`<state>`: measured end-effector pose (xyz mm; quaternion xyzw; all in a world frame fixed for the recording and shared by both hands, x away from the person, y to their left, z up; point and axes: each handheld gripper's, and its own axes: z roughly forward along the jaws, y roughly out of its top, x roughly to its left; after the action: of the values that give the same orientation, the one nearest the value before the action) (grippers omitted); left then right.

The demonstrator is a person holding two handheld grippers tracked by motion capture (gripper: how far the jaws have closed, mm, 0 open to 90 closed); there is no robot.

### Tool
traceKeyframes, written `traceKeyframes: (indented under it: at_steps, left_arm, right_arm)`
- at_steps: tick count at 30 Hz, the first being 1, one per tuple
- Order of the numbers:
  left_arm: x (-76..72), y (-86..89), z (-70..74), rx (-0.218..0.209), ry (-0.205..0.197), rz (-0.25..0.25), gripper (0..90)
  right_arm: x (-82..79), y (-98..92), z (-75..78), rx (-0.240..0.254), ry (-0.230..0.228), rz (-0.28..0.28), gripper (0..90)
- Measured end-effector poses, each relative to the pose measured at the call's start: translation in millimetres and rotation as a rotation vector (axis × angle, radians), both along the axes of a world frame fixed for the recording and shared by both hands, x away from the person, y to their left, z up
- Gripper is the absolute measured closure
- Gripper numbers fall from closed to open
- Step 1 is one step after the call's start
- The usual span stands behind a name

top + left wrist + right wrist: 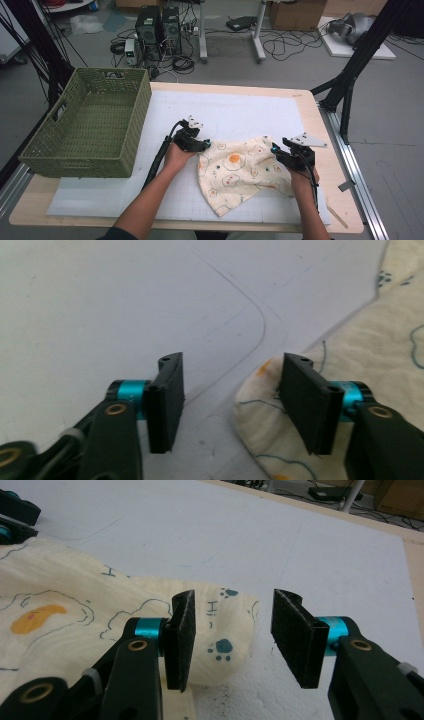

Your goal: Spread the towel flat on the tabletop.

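Presently, all places are given from the cloth.

Cloth (240, 172): cream, printed with fried eggs, paw prints and outlined shapes. It lies rumpled on the white mat (235, 107), nearer the mat's right and front edges, one corner pointing toward the person. In the left gripper view its edge (350, 365) runs under the right-hand jaw; in the right gripper view a folded corner (220, 630) lies under and behind the left-hand jaw.

Left gripper (205, 145): at the cloth's upper left corner, held in the left hand (176, 156). Seen from its own camera (231, 400), the jaws stand apart and unclenched, bare mat between them; one pad hangs over the cloth's rim, the other over the mat. Nothing is pinched.

Right gripper (276, 150): at the cloth's upper right edge, held in the right hand (300, 177). Seen from its own camera (232, 632), the jaws stand apart, released; the cloth's corner lies partly in the gap, pressed by neither pad.

Basket (90, 125): green, woven, with cut-out handles; well to the cloth's left, standing on the table's left end and overlapping the mat's edge.

Table (307, 107): pale wood, showing as a border beyond the mat to the cloth's right.

Computer towers (159, 27): two, black, on the floor far beyond the cloth, amid cables.
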<state>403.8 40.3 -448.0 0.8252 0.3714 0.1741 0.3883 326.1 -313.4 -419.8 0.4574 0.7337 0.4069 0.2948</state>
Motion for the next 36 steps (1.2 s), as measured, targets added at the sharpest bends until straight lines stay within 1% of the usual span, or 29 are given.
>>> traceKeyframes:
  at_steps: [1,2,3,4,5,6,7,8,9,10,11,12,13,15,17,19,21,22,23,24,26,28,29,30,31,33,34,35,36]
  left_arm:
    - [-3.5,-2.5,1.2,0.006,-0.003,-0.041,58.2]
    - [-6.6,-5.3,2.1,0.025,-0.014,-0.083,71.5]
    - [-9.7,-8.7,2.7,0.057,-0.04,-0.113,82.7]
    - [-10.8,-9.9,3.4,0.088,-0.064,-0.136,85.9]
    - [-9.3,-7.9,3.5,0.088,-0.072,-0.136,86.6]
    - [-6.8,-3.7,4.5,0.106,-0.089,-0.101,86.8]
    - [-3.1,3.3,6.7,0.094,-0.106,-0.053,86.9]
    - [-0.1,11.6,10.6,0.07,-0.127,0.002,86.9]
    - [2.5,19.7,15.4,0.041,-0.156,0.043,86.9]
    - [4.1,27.2,20.1,0.017,-0.182,0.079,86.9]
    - [5.1,33.3,23.4,0.008,-0.202,0.1,86.9]
    - [6.0,38.5,25.2,0.003,-0.207,0.114,86.9]
    - [7.1,42.8,25.5,-0.018,-0.194,0.126,86.9]
    - [8.7,47.9,24.9,-0.044,-0.173,0.135,86.8]
    - [8.9,48.7,24.9,-0.05,-0.169,0.129,86.8]
    - [9.0,47.5,24.1,-0.056,-0.166,0.129,86.7]
    - [9.6,46.6,22.5,-0.048,-0.158,0.124,86.6]
    - [10.1,46.8,21.8,-0.047,-0.155,0.125,86.6]
    - [10.8,47.4,21.3,-0.05,-0.151,0.129,86.5]
    - [11.1,47.5,20.6,-0.063,-0.146,0.135,86.5]
    - [11.7,49.1,19.9,-0.07,-0.13,0.137,86.4]
    - [11.7,50.9,19.1,-0.065,-0.111,0.141,86.2]
    - [11.6,52.0,19.0,-0.067,-0.103,0.142,86.2]
    - [11.8,53.2,19.1,-0.062,-0.101,0.136,86.1]
    - [11.3,53.9,19.6,-0.066,-0.096,0.141,86.1]
    - [11.6,56.1,20.0,-0.076,-0.089,0.143,86.1]
    - [12.0,57.6,19.9,-0.081,-0.084,0.142,86.0]
    - [12.8,58.9,19.1,-0.09,-0.075,0.144,86.0]
    - [13.3,60.3,18.3,-0.095,-0.067,0.144,86.0]
  right_arm:
    - [0.1,0.2,-0.2,0.004,0.004,-0.001,51.5]
    - [0.2,0.6,-0.7,0.003,0.009,-0.001,51.1]
    - [0.2,1.4,-1.2,0.005,0.013,-0.001,51.0]
    - [0.6,2.0,-1.6,-0.002,0.011,0.002,51.0]
    - [0.2,3.1,-1.9,-0.003,0.018,0.003,51.0]
    - [0.1,4.1,-2.2,-0.004,0.018,0.006,51.1]
    - [-0.1,5.1,-2.5,-0.003,0.021,0.008,51.1]
    - [-0.1,6.1,-2.8,-0.003,0.023,0.011,51.2]
    - [0.1,7.1,-3.0,-0.005,0.022,0.011,51.3]
    - [0.8,7.9,-3.4,-0.005,0.021,0.015,51.5]
    - [1.5,9.2,-4.0,-0.003,0.024,0.015,51.6]
    - [3.1,9.8,-4.7,-0.006,0.028,0.013,51.6]
    - [5.1,10.6,-5.7,-0.002,0.036,0.013,51.6]
    - [10.8,11.5,-7.5,-0.009,0.044,0.014,51.8]
    - [18.5,13.5,-7.5,-0.022,0.052,0.005,51.7]
    - [28.6,14.7,-3.8,-0.049,0.053,-0.02,51.2]
    - [41.8,15.8,0.7,-0.057,0.061,-0.029,50.9]
    - [49.0,16.9,2.2,-0.067,0.064,-0.022,50.8]
    - [56.2,19.1,2.7,-0.069,0.08,-0.012,50.4]
    - [62.8,22.4,2.2,-0.075,0.101,0.0,49.9]
    - [75.3,30.2,-1.8,-0.086,0.139,0.031,48.2]
    - [86.1,40.8,-7.3,-0.118,0.153,0.041,47.6]
    - [90.0,46.0,-10.4,-0.125,0.148,0.046,48.0]
    - [94.8,50.5,-13.8,-0.129,0.154,0.053,47.7]
    - [98.9,53.2,-16.6,-0.117,0.169,0.061,46.7]
    - [110.5,59.9,-26.1,-0.082,0.223,0.073,44.5]
    - [113.6,59.5,-28.0,-0.049,0.218,0.072,45.4]
    - [116.3,59.0,-29.1,-0.022,0.225,0.066,48.8]
    - [117.8,58.5,-29.3,-0.017,0.222,0.066,58.4]
